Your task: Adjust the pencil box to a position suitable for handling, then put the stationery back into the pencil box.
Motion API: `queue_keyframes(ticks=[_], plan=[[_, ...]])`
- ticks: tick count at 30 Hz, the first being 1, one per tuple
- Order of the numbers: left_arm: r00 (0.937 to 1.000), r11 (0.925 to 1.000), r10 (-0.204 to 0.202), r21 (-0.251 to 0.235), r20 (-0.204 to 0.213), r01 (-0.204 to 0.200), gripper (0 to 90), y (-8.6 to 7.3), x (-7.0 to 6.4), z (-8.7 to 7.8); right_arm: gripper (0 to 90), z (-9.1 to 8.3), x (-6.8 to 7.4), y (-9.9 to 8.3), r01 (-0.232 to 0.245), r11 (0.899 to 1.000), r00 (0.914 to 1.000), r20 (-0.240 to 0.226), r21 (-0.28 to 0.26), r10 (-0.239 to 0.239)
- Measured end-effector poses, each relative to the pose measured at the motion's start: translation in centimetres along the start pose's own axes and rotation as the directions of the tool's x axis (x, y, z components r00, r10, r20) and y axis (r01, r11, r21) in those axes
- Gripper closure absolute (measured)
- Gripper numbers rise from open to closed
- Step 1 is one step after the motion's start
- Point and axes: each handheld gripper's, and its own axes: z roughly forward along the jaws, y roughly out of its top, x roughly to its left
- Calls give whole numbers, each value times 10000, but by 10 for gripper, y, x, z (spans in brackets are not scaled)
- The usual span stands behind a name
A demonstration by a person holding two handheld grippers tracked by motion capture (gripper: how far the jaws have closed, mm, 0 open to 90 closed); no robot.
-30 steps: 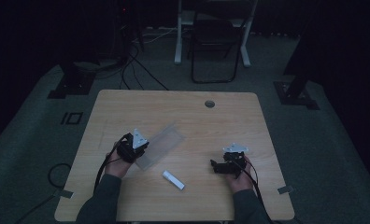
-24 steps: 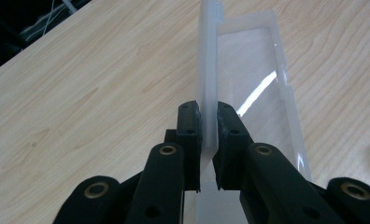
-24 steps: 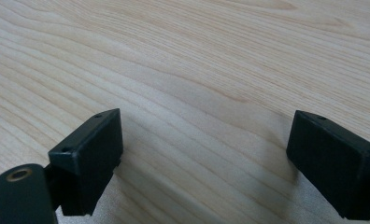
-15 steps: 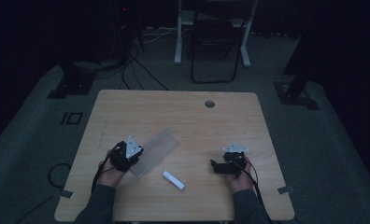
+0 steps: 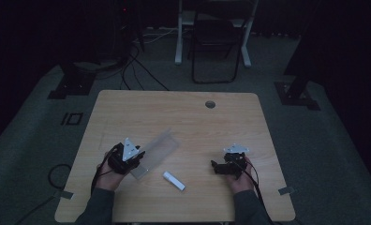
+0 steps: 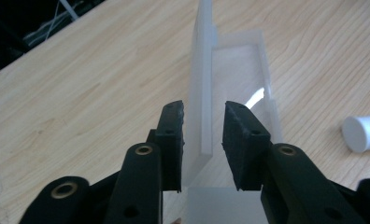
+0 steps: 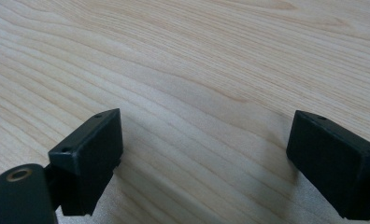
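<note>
Clear tray (image 6: pixel 234 70), centre frame, has its upright wall straddled by left gripper (image 6: pixel 202 135), jaws narrow but untouching, presumably pre-grasp; right gripper (image 7: pixel 204 154) rests wide, empty.

High view dim and murky, room black beyond the surface (image 5: pixel 183 108), both claw views bright, sharp wood grain, soft shadows, near claws slightly blurred

Bare desk (image 5: pixel 183 112) lying open across the far half, nothing standing there. Clear tray (image 5: pixel 156 152) sitting at the left tool (image 5: pixel 136 161), its upright wall (image 6: pixel 202 84) standing between the jaws. White cylinder (image 5: pixel 174 181) lying between both tools. Right tool (image 7: pixel 204 158) gaping over bare wood.
</note>
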Motion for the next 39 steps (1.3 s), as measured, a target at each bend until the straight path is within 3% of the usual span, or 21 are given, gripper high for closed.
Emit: queue_keyframes(ticks=[8,12,17,27,33,39], plan=[[10000,9993,38,-379,29,-36,635,5,-3,-10,105,0,0,0,5,10000,10000,-1,-1,-5],[9995,9980,262,-582,199,-250,617,11,-9,-17,105,0,0,0,5,10000,10000,0,0,-5],[9990,9963,218,-834,379,-186,612,15,-12,-21,105,0,0,0,8,10000,10000,-1,0,-8],[9955,9929,515,-1115,794,-424,600,21,-27,-25,105,0,0,0,-2,10000,10000,0,2,2],[9838,9868,981,-1424,1502,-767,575,25,-42,-22,105,0,0,0,-7,10000,10000,-6,2,7],[9734,9841,1262,-1475,1910,-987,565,28,-50,-17,105,0,0,0,1,10000,10000,-12,0,-1]])
